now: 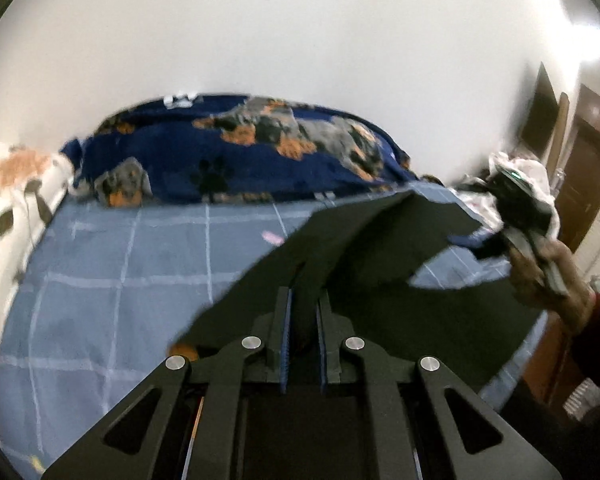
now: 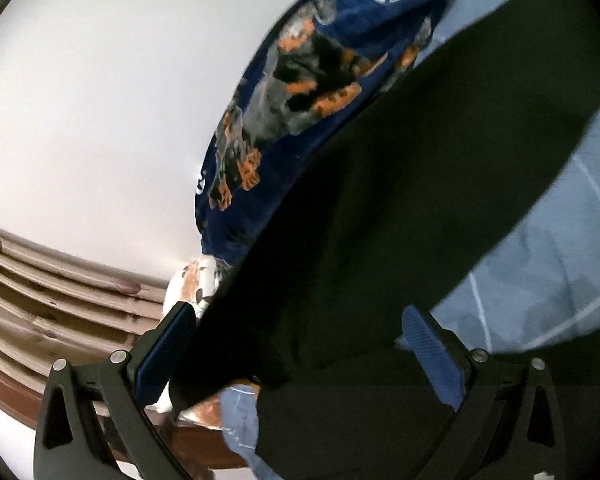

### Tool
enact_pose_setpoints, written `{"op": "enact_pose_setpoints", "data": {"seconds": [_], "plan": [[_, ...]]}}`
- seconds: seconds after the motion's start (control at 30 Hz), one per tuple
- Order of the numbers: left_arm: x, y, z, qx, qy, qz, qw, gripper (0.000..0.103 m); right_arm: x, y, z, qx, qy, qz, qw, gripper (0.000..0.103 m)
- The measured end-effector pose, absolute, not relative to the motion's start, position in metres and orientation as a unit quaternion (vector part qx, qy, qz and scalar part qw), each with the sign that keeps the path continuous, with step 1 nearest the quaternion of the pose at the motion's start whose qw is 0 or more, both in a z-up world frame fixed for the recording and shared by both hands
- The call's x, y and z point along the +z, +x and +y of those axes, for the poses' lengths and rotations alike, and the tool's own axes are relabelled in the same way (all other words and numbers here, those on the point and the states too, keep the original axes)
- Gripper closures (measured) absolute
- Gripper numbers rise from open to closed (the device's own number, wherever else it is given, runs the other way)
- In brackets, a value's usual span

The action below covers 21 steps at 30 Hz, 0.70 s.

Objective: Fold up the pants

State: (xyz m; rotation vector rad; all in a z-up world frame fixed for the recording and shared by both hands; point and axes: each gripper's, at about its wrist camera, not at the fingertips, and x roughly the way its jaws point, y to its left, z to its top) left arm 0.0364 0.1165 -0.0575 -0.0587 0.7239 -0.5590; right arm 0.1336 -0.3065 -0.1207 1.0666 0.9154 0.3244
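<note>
Our left gripper (image 1: 303, 320) is clamped on the dark, limp cloth pants (image 1: 364, 248) lifted over the blue checked bedsheet (image 1: 140, 264), our right gripper (image 2: 304, 344) gapes at three o'clock, so folding has barely begun.

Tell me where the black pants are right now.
Left wrist view: the black pants hang centre-right above the blue checked bedsheet, pinched in the left gripper.

Pants (image 1: 380, 248) over the bed sheet (image 1: 120, 280), blanket (image 1: 240, 148) behind, pillow (image 1: 16, 200) at left.
</note>
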Motion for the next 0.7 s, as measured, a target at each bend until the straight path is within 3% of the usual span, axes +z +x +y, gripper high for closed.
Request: {"op": "enact_pose_setpoints", "data": {"seconds": [0.17, 0.23, 0.27, 0.3, 0.33, 0.37, 0.7], "plan": [[-0.077, 0.013, 0.116, -0.273, -0.054, 0.383, 0.881, 0.092, -0.144, 0.167, -0.307, 0.128, 0.503, 0.439, 0.733, 0.001], [-0.082, 0.009, 0.116, -0.269, -0.059, 0.390, 0.879, 0.092, -0.155, 0.177, -0.310, 0.119, 0.511, 0.452, 0.722, 0.017], [-0.084, 0.008, 0.117, -0.267, -0.062, 0.393, 0.878, 0.092, -0.158, 0.182, -0.309, 0.121, 0.512, 0.459, 0.716, 0.041], [-0.086, 0.008, 0.118, -0.263, -0.062, 0.397, 0.877, 0.092, -0.160, 0.184, -0.306, 0.125, 0.510, 0.466, 0.712, 0.073], [-0.087, 0.009, 0.118, -0.260, -0.061, 0.401, 0.877, 0.091, -0.162, 0.184, -0.304, 0.124, 0.505, 0.473, 0.712, 0.085], [-0.088, 0.010, 0.120, -0.256, -0.058, 0.404, 0.876, 0.091, -0.160, 0.181, -0.301, 0.119, 0.498, 0.476, 0.715, 0.091], [-0.110, -0.004, 0.142, -0.235, -0.010, 0.452, 0.860, 0.089, -0.150, 0.050, -0.285, 0.115, 0.449, 0.466, 0.754, 0.096]]}}
